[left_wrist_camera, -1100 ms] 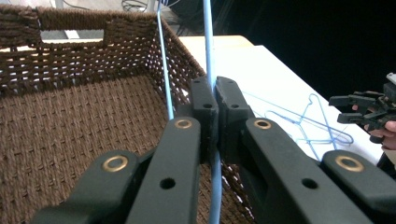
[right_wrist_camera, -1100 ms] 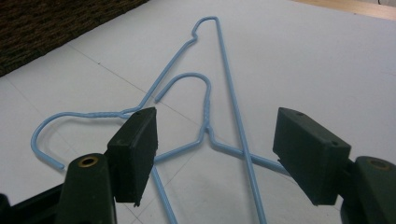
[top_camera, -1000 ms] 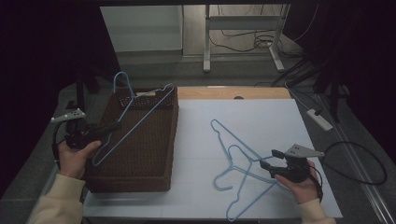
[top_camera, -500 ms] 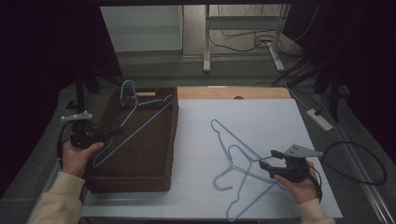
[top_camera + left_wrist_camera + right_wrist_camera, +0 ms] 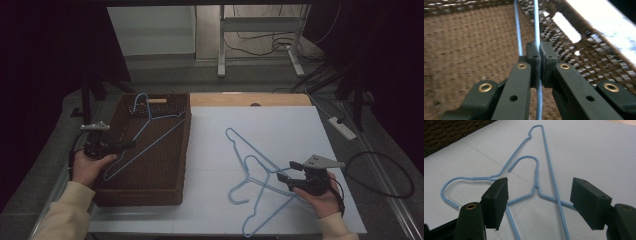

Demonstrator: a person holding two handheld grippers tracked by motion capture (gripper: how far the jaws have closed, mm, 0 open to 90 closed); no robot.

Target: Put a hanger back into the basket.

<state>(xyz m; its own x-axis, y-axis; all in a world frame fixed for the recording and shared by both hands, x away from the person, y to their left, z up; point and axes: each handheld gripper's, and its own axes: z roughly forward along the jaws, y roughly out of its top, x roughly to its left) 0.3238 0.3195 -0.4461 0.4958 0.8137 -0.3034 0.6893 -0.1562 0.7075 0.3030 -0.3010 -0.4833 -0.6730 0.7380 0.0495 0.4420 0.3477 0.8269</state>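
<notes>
A: Left tool (image 5: 125, 145), clamped on a hanger (image 5: 150, 131), has sunk; the hanger now lies lower in the basket (image 5: 185, 150).

B: Nearly stowed, then. Right tool (image 5: 286, 176) gapes over two hangers (image 5: 255, 172) on the counter (image 5: 280, 125).

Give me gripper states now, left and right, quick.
Left gripper: shut on a blue wire hanger over the brown woven basket.
Right gripper: open, holding nothing, jaws either side of two blue hangers on the white table.
</notes>
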